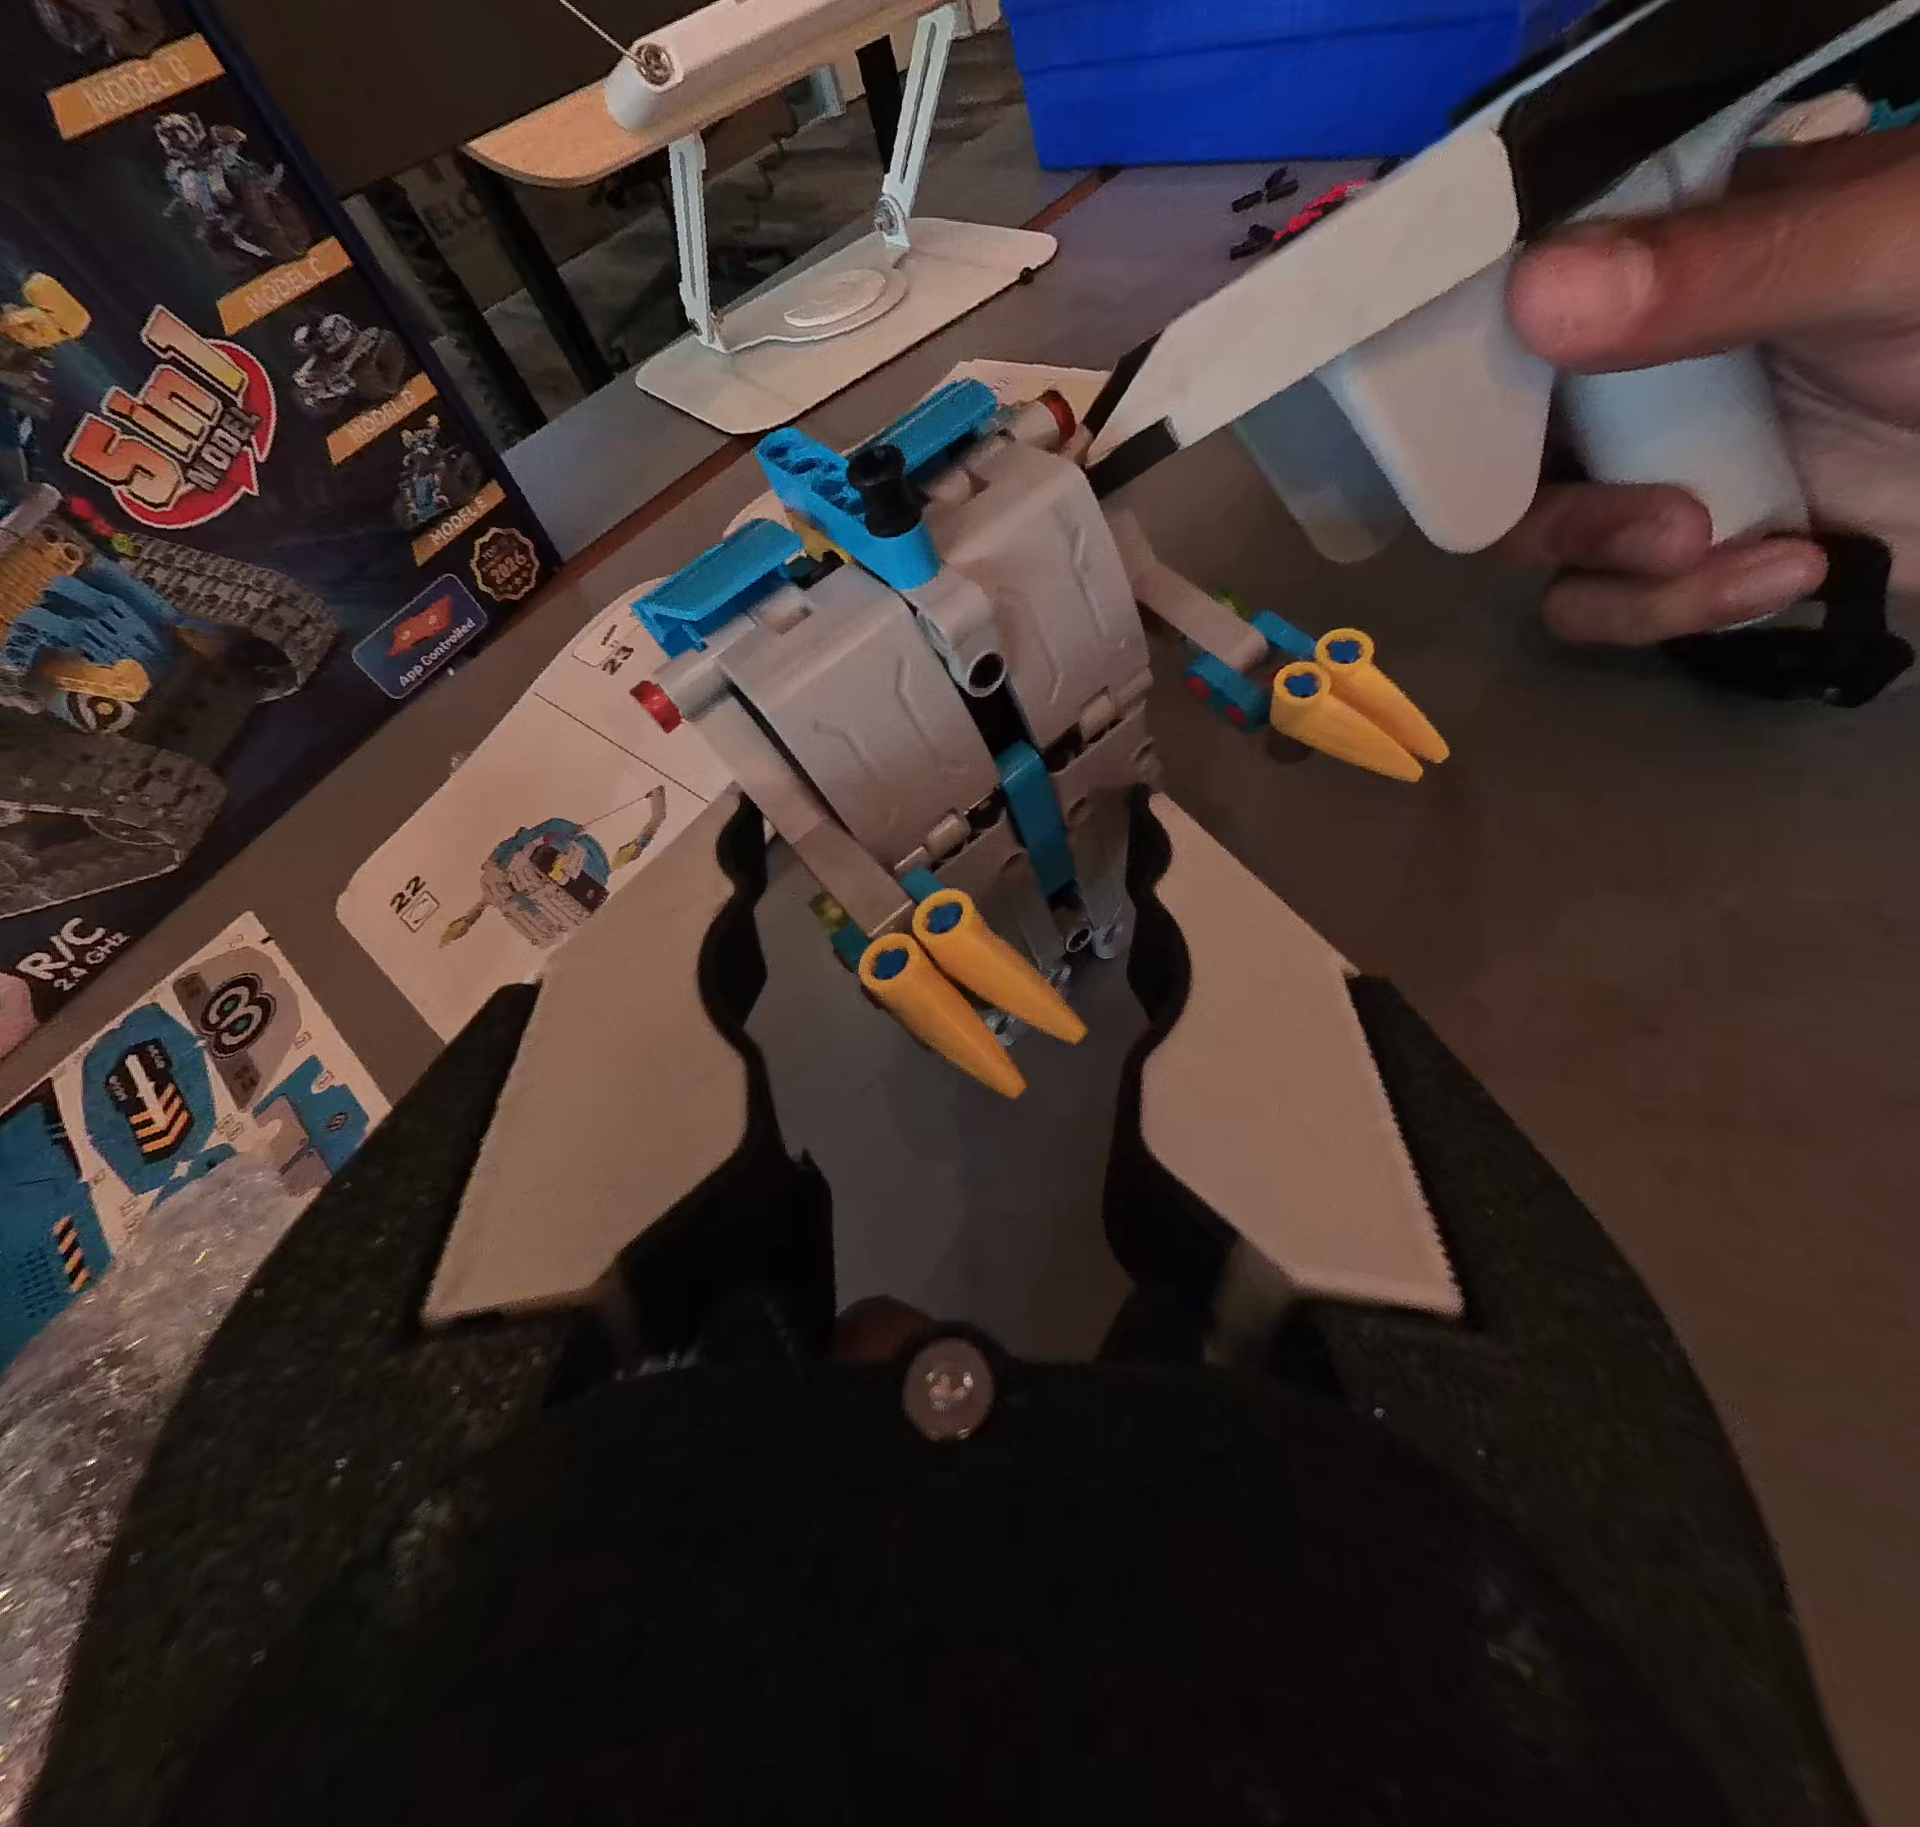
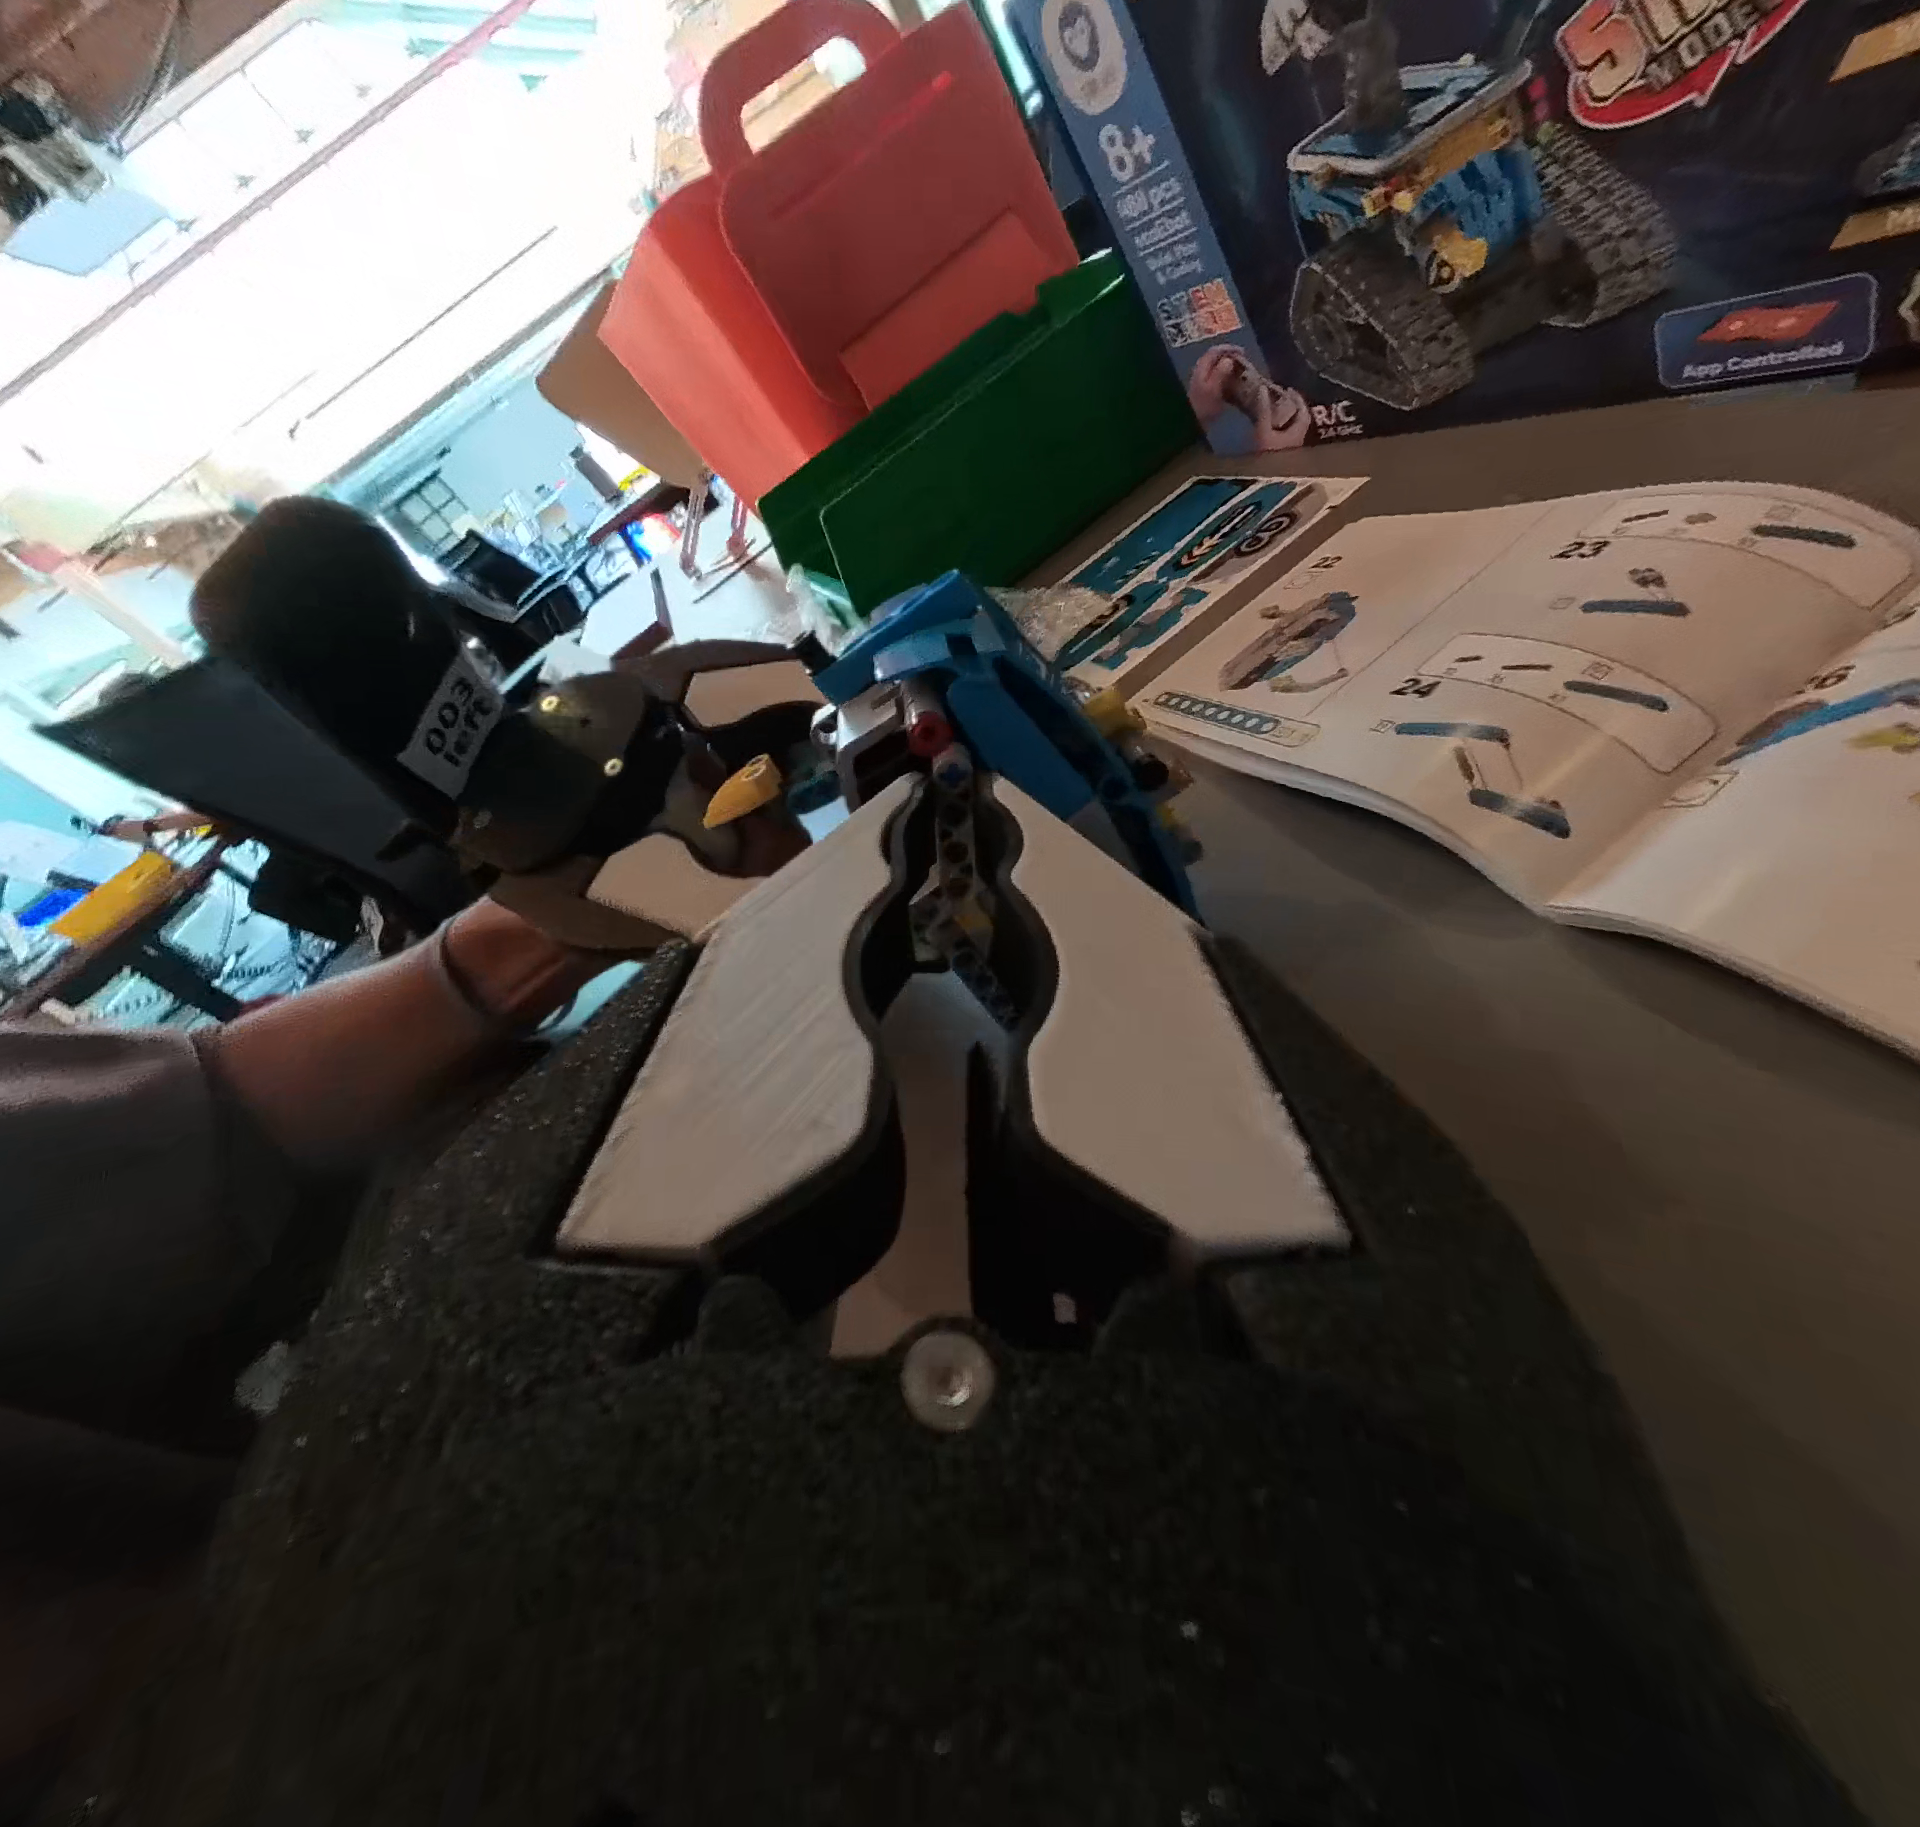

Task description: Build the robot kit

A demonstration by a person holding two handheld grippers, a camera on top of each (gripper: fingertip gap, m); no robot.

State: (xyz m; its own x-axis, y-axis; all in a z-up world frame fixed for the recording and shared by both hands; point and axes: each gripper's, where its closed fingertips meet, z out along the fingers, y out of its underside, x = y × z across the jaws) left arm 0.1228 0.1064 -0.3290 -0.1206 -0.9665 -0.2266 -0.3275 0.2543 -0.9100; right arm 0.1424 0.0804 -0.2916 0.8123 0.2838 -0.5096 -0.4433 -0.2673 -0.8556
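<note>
Bare table right of model, booklet and box crowding left

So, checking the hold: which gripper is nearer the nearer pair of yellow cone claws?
Left gripper: the yellow cone claws lie between its fingers. Right gripper is at the model's far side.

Grey-blue brick model, yellow-clawed, on table

Left gripper: jaws spread wide, fingers pointed toward 12 o'clock. Right gripper: jaws nearly closed; seen at 2 o'clock in left view, gripped by a hand.
</note>
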